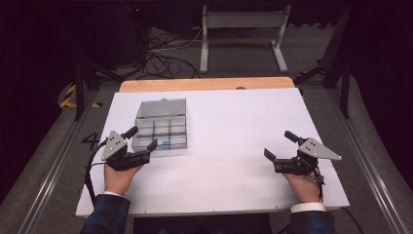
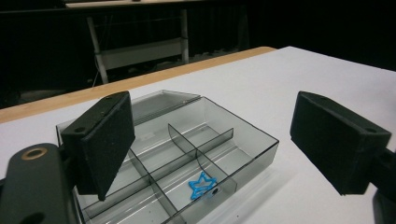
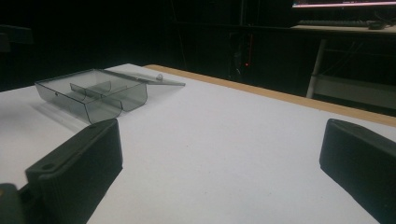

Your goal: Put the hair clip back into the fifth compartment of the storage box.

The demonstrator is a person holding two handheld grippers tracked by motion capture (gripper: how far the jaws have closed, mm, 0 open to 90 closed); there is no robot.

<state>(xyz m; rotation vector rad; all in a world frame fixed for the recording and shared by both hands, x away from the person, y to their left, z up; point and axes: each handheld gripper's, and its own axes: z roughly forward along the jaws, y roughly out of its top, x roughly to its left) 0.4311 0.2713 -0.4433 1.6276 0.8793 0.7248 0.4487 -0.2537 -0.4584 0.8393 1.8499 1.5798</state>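
A smoky clear compartment box (image 1: 160,127) lies on the left half of the white table (image 1: 234,126), its lid (image 1: 161,107) folded open at the far side. A small blue star-shaped piece (image 1: 165,143) sits in a near compartment and appears as the blue star (image 2: 201,185) in the left gripper view. My left gripper (image 1: 142,138) rests at the box's near left corner, open and empty; its pads (image 2: 105,140) frame the box (image 2: 187,144). My right gripper (image 1: 280,145) lies open on the bare table at the right, far from the box (image 3: 93,95).
A wooden strip (image 1: 204,84) edges the table's far side. Beyond it on the floor stand a white metal frame (image 1: 241,34) and tangled cables (image 1: 160,61). Dark stands flank the table at left and right.
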